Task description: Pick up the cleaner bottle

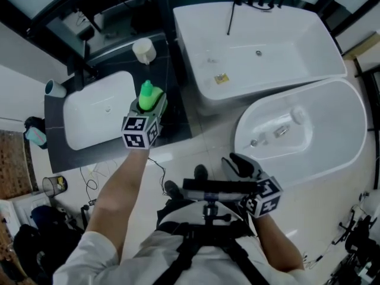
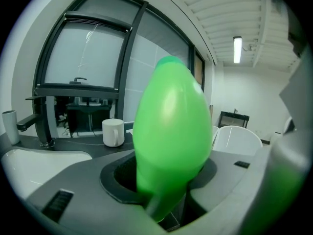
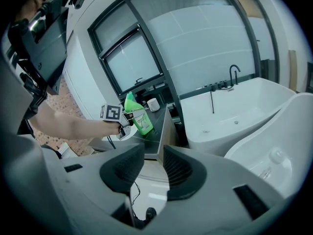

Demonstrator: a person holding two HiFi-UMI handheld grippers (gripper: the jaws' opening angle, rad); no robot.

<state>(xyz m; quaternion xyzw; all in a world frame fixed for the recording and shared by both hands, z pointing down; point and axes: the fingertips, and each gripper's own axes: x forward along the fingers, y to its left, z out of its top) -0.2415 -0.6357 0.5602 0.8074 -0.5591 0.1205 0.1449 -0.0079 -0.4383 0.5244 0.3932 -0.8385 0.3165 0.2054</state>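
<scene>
A white rectangular bathtub [image 1: 185, 40] stands at the far side, with a white oval tub [image 1: 356, 136] just in front of it. To their left, a dark counter [image 1: 175, 126] carries a white basin [image 1: 89, 120]. Over the counter's right part, beside the basin, the left gripper [image 1: 153, 103] is clamped on the green cleaner bottle [image 2: 171, 141], its jaws pressing on both sides of the upright body. The bottle's base seems to sit at counter level, though no view shows it clearly. The right gripper [image 3: 151, 168] is held low by the oval tub, jaws apart with nothing between them. A white mug [image 2: 113, 132] stands farther back on the counter.
</scene>
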